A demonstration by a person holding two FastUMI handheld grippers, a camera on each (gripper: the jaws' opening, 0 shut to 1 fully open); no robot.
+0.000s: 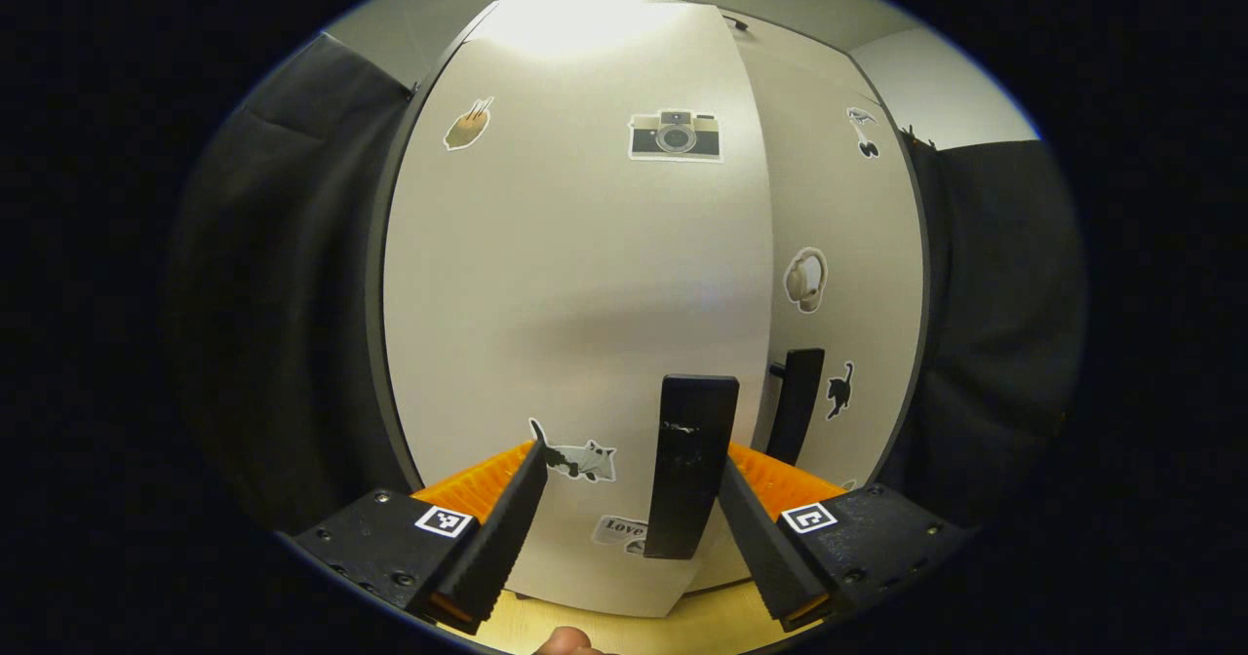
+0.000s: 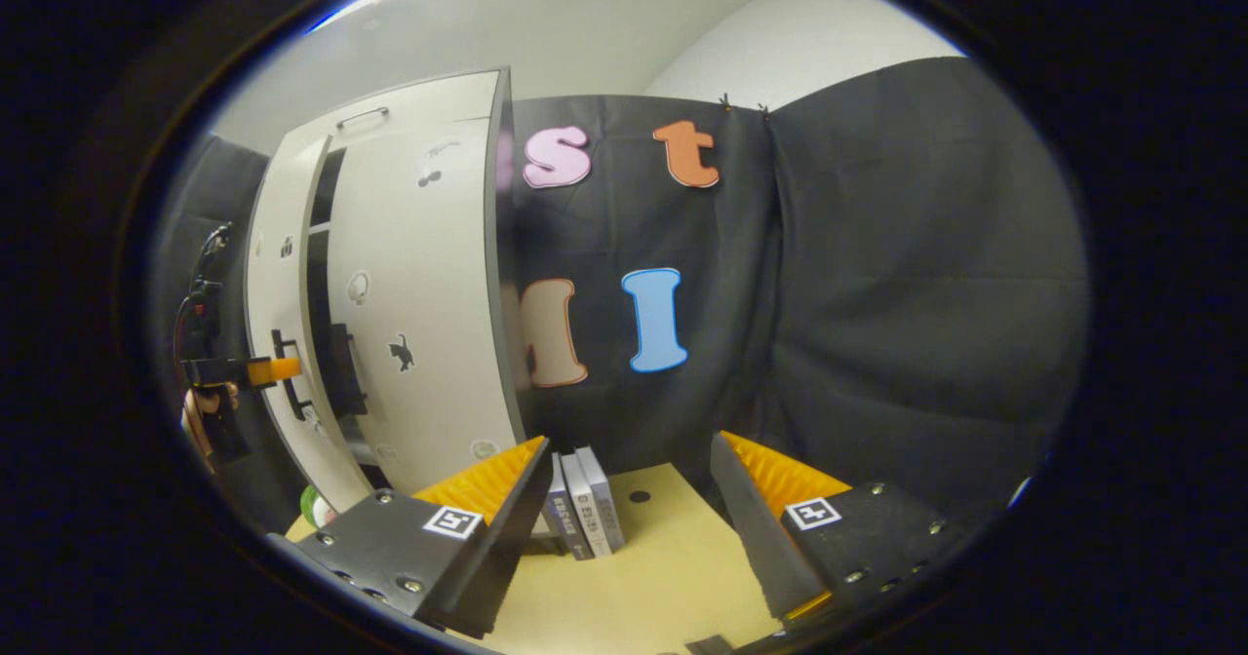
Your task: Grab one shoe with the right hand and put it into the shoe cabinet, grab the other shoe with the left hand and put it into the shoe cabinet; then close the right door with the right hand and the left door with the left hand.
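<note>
Left gripper [image 1: 626,499]: fingers apart, left door handle [image 1: 690,460] between them, untouched.
Left door [image 1: 575,294]: slightly ajar.
Right gripper [image 2: 626,509]: fingers apart, empty, above counter [image 2: 663,567].
Shoe cabinet [image 2: 409,285]: 10 o'clock.

A sticker [image 1: 621,532] low on the left door [image 1: 575,294] reads "Love"; book spines [image 2: 583,504] on the surface carry print too small to read.

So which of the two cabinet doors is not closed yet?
The left door, with the camera sticker: it stands ajar, the left gripper at its handle. The right door sits flush.
</note>
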